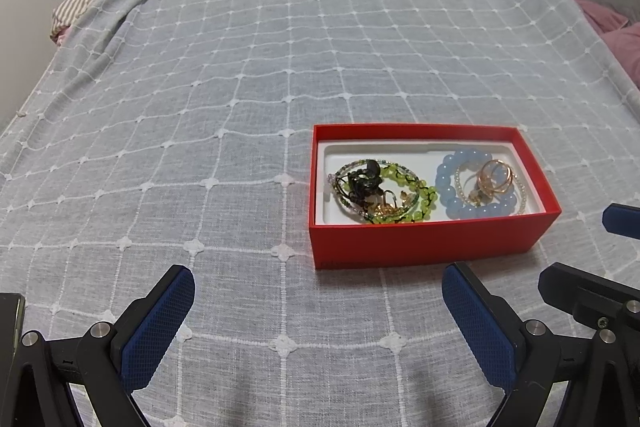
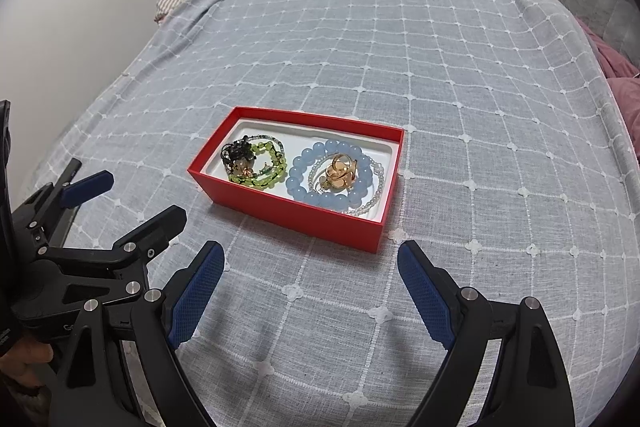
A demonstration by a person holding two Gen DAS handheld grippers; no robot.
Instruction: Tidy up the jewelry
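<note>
Flanking red box (image 2: pixel 296 215) edge, open fingers (image 2: pixel 208 267)

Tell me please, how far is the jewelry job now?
It looks close to finished. Done: the green beads, the blue bracelet, the gold rings and a pearl strand all lie inside the red box on the bed. In hand: nothing; the left gripper and the right gripper are both open and empty. Left: no loose jewelry shows on the bed, and no lid is in view.
</note>
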